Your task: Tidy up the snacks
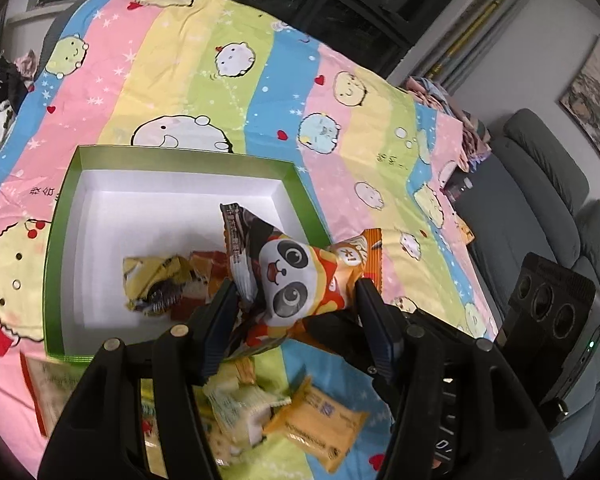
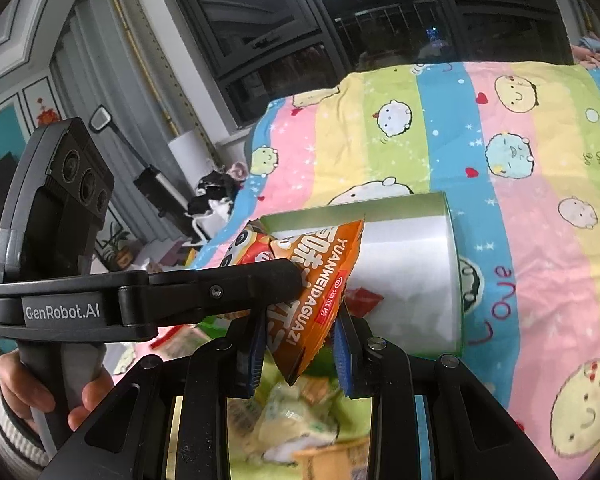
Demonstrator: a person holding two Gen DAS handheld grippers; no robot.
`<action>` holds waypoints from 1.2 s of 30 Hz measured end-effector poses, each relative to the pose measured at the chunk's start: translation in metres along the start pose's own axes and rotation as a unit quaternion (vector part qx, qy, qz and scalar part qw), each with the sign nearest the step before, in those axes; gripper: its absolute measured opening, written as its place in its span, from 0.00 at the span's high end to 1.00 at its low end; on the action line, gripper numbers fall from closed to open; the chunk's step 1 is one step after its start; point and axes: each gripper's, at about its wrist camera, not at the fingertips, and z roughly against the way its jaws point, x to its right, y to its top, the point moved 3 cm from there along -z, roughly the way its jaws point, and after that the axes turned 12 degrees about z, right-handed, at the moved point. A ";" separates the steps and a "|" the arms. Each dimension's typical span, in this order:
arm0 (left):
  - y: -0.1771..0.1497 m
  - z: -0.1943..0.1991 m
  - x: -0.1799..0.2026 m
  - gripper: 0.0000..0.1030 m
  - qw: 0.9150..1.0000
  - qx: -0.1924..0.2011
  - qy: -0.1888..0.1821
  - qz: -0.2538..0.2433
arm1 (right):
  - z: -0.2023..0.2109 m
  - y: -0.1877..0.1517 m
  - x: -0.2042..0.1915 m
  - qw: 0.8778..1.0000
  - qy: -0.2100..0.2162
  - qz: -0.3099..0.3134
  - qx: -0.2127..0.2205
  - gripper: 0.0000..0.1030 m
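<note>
Now, from the left wrist: the left claw (image 1: pixel 296 300) has its two dark fingers pressed against either side of the panda snack bag (image 1: pixel 296 280), an orange-and-white packet with a big panda face, held up over the near right corner of the green-rimmed box (image 1: pixel 60 240). The box has a white inside and sits on the striped cartoon bedspread (image 1: pixel 220 80). Down in the box lie a crumpled yellow wrapper (image 1: pixel 156 280) and a reddish-orange packet (image 1: pixel 210 262) just beside it, partly hidden behind the left finger. Outside the box, on the near side, more snacks lie on the bedspread: a pale green-and-white packet (image 1: pixel 240 408) touching an orange biscuit packet (image 1: pixel 320 424), and a flat red-edged pack (image 1: pixel 48 388) under the box's near left corner. At the right edge sits the other handheld unit with its three lenses (image 1: pixel 548 308).

Over to the right wrist: the right claw (image 2: pixel 300 344), blue pads showing, is closed to a narrow gap on the lower corner of the same orange bag (image 2: pixel 320 292), lettered YUANWEIDAGUAZI. The left claw's finger (image 2: pixel 240 280) comes in from the left and crosses in front of the bag, so both claws grip it at once. A hand (image 2: pixel 32 392) wraps the left unit's handle. Behind the bag the box stands out white, a red packet (image 2: pixel 364 300) visible inside. Blurred packets (image 2: pixel 292 420) lie below the claw.
</note>
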 end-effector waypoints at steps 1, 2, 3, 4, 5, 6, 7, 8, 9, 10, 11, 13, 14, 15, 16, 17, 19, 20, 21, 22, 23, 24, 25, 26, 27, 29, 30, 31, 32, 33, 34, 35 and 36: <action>0.003 -0.004 -0.003 0.42 1.000 -0.002 0.002 0.004 | -0.005 0.002 0.002 1.000 -0.002 0.001 -0.004 0.70; 0.007 -0.009 -0.007 0.42 1.000 -0.005 0.004 0.009 | -0.011 0.002 0.004 1.000 -0.002 0.002 -0.008 0.70; 0.010 -0.013 -0.011 0.42 1.000 -0.008 0.005 0.016 | -0.017 0.003 0.006 1.000 -0.002 0.001 -0.014 0.70; 0.012 -0.016 -0.014 0.42 1.000 -0.010 0.006 0.021 | -0.021 0.002 0.008 1.000 -0.002 -0.001 -0.019 0.70; 0.014 -0.021 -0.018 0.42 1.000 -0.014 0.007 0.027 | -0.027 0.002 0.010 1.000 -0.002 0.000 -0.025 0.70; 0.017 -0.026 -0.022 0.42 0.999 -0.017 0.008 0.032 | -0.032 0.003 0.012 1.000 -0.003 0.000 -0.030 0.70; 0.018 -0.029 -0.025 0.42 0.999 -0.020 0.008 0.036 | -0.037 0.002 0.015 0.999 -0.003 -0.003 -0.036 0.70; 0.020 -0.034 -0.029 0.42 0.999 -0.024 0.009 0.042 | -0.042 0.002 0.017 0.999 -0.004 -0.004 -0.042 0.70; 0.022 -0.039 -0.032 0.42 0.998 -0.028 0.010 0.048 | -0.047 0.002 0.019 0.999 -0.005 -0.006 -0.047 0.70; 0.023 -0.042 -0.035 0.42 0.998 -0.030 0.012 0.051 | -0.052 0.001 0.021 0.998 -0.006 -0.009 -0.054 0.70; 0.024 -0.046 -0.038 0.42 0.998 -0.033 0.014 0.055 | -0.056 0.000 0.023 0.998 -0.007 -0.010 -0.059 0.70; 0.024 -0.050 -0.043 0.42 0.997 -0.036 0.017 0.061 | -0.063 -0.001 0.024 0.997 -0.010 -0.010 -0.070 0.70; 0.024 -0.052 -0.045 0.41 0.997 -0.038 0.019 0.063 | -0.066 -0.002 0.024 0.997 -0.013 -0.008 -0.076 0.70; 0.024 -0.054 -0.047 0.41 0.997 -0.039 0.021 0.065 | -0.069 -0.002 0.024 0.997 -0.015 -0.005 -0.082 0.70; 0.024 -0.055 -0.049 0.41 0.997 -0.040 0.022 0.067 | -0.072 -0.002 0.023 0.996 -0.019 0.000 -0.087 0.70; 0.024 -0.056 -0.051 0.41 0.996 -0.040 0.025 0.069 | -0.074 -0.003 0.023 0.996 -0.022 0.003 -0.092 0.70; 0.023 -0.058 -0.054 0.41 0.996 -0.041 0.031 0.070 | -0.078 -0.003 0.022 0.995 -0.027 0.008 -0.100 0.70; 0.023 -0.059 -0.056 0.40 0.996 -0.041 0.034 0.071 | -0.079 -0.003 0.022 0.994 -0.030 0.009 -0.103 0.70; 0.023 -0.059 -0.057 0.40 0.996 -0.040 0.036 0.071 | -0.080 -0.003 0.022 0.994 -0.031 0.010 -0.104 0.70; 0.023 -0.059 -0.058 0.40 0.996 -0.039 0.037 0.071 | -0.081 -0.003 0.021 0.994 -0.033 0.011 -0.106 0.70; 0.023 -0.058 -0.059 0.40 0.996 -0.038 0.040 0.072 | -0.082 -0.003 0.021 0.994 -0.033 0.013 -0.107 0.70; 0.023 -0.058 -0.060 0.39 0.996 -0.038 0.042 0.072 | -0.082 -0.003 0.021 0.993 -0.034 0.013 -0.109 0.70; 0.023 -0.058 -0.061 0.39 0.996 -0.038 0.045 0.072 | -0.082 -0.003 0.021 0.993 -0.037 0.014 -0.111 0.70; 0.023 -0.057 -0.061 0.39 0.996 -0.039 0.043 0.072 | -0.081 -0.003 0.020 0.993 -0.040 0.015 -0.113 0.69; 0.023 -0.055 -0.060 0.38 0.996 -0.040 0.043 0.072 | -0.080 -0.003 0.020 0.992 -0.045 0.016 -0.114 0.66; 0.023 -0.048 -0.059 0.32 0.996 -0.036 0.042 0.068 | -0.074 -0.003 0.019 0.992 -0.064 0.022 -0.111 0.62; 0.024 -0.042 -0.057 0.30 0.997 -0.031 0.039 0.065 | -0.070 -0.002 0.019 0.992 -0.069 0.023 -0.107 0.60; 0.024 -0.037 -0.056 0.29 0.997 -0.028 0.035 0.063 | -0.064 -0.002 0.020 0.992 -0.070 0.020 -0.101 0.56; 0.026 -0.032 -0.056 0.28 0.997 -0.024 0.032 0.063 | -0.059 -0.001 0.020 0.993 -0.071 0.017 -0.096 0.54; 0.027 -0.027 -0.055 0.28 0.997 -0.020 0.028 0.063 | -0.053 0.000 0.020 0.993 -0.072 0.014 -0.089 0.52; 0.028 -0.016 -0.055 0.28 0.998 -0.013 0.021 0.062 | -0.048 0.001 0.019 0.994 -0.072 0.012 -0.082 0.52; 0.029 -0.010 -0.056 0.28 0.998 -0.007 0.018 0.063 | -0.043 0.001 0.018 0.995 -0.070 0.012 -0.077 0.52; 0.029 -0.001 -0.057 0.27 0.998 0.000 0.016 0.066 | -0.038 0.002 0.017 0.995 -0.068 0.011 -0.071 0.52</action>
